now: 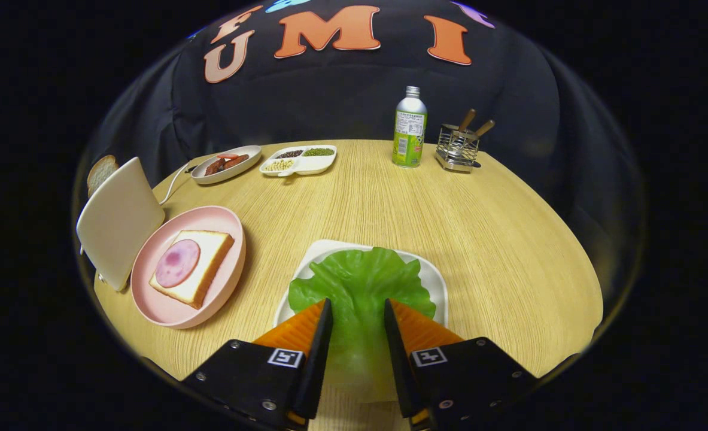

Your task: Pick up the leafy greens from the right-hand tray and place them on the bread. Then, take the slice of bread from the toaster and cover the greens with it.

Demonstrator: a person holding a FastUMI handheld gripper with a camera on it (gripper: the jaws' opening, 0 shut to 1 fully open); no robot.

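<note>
Gripper view: the tool (358,306) has its two fingers spread apart on either side of the lettuce leaf (359,281), which still lies on the white tray (434,275) on the desk (479,227); whether the fingers touch the leaf I cannot tell. Nothing looks done yet: the open bread slice (207,263) with ham (177,262) waits uncovered on the pink plate (168,308) to the left, and the second slice (101,172) still stands in the toaster (119,218). A bottle (409,127) beyond carries a label too small to read.
</note>
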